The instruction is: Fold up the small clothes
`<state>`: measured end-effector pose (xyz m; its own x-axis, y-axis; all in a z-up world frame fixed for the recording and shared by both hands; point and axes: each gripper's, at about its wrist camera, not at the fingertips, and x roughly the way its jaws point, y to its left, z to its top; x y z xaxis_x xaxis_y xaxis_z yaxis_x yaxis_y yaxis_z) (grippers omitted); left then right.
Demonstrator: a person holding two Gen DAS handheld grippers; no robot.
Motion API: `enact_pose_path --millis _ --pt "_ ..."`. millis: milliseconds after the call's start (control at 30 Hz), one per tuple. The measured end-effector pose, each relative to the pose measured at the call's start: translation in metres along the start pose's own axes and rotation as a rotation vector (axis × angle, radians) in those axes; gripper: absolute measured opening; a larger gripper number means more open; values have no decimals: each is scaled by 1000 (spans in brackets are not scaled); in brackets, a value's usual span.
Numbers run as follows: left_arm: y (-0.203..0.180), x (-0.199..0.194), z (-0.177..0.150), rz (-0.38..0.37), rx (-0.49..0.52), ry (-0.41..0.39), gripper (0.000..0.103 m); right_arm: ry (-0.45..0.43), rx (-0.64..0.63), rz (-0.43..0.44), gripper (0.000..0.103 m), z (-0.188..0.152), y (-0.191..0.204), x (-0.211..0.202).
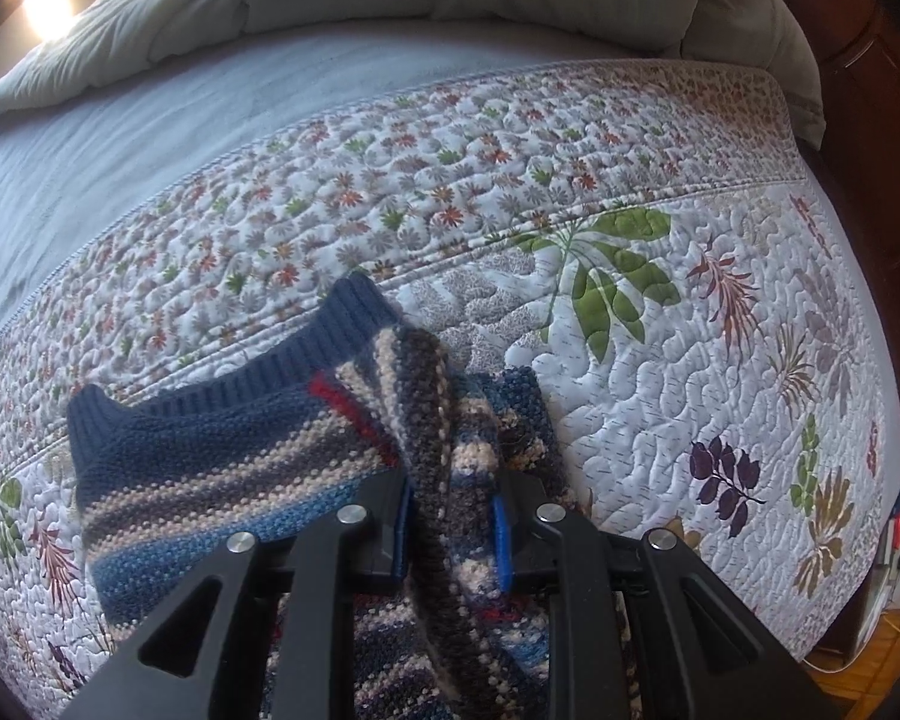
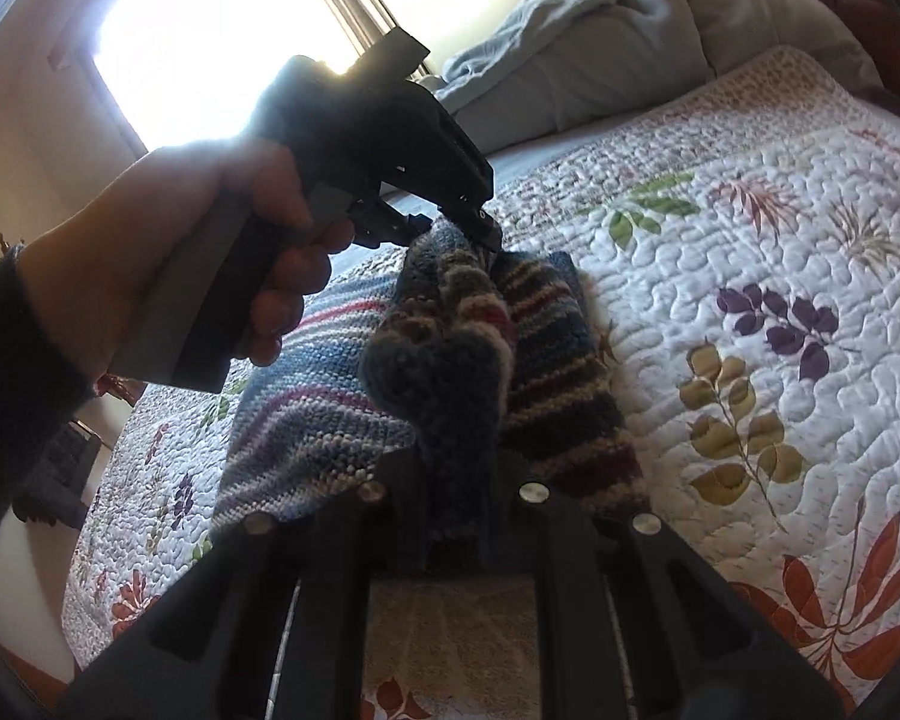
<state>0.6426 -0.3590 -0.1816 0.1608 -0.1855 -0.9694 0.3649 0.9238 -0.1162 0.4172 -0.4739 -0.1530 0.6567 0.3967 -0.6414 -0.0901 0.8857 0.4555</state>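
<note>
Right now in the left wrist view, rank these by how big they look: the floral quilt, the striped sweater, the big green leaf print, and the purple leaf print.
1. Floral quilt
2. Striped sweater, though nearness to the camera enlarges it
3. Green leaf print
4. Purple leaf print

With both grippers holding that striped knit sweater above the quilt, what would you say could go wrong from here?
1. The left gripper and right gripper each pinch a thick bunched ridge of the striped blue knit sweater, not a flat edge, so the fold may land lumpy or crooked.
2. The loose knit could slip from the jaws or snag.
3. The part resting on the floral quilted bedspread may drag and skew.
</note>
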Motion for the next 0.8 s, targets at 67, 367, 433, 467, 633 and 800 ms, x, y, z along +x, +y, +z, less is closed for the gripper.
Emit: enact_pose_path --millis 67,367,433,467,633,800 --pt "-3 5 -1 10 2 -2 23 12 22 12 11 -1 -6 3" --pt "1 -23 -6 3 47 -64 64 91 198 152 13 -5 -36 14" --pt "7 -40 -10 8 54 -101 67 113 254 186 19 -8 -44 17" --pt "12 -53 -18 11 65 -134 68 126 293 202 22 -10 -50 19" --pt "32 -103 -79 -62 126 -273 69 157 434 301 52 -16 -62 21" --pt "59 -123 -160 -276 98 -379 70 195 527 416 70 -24 -57 31"
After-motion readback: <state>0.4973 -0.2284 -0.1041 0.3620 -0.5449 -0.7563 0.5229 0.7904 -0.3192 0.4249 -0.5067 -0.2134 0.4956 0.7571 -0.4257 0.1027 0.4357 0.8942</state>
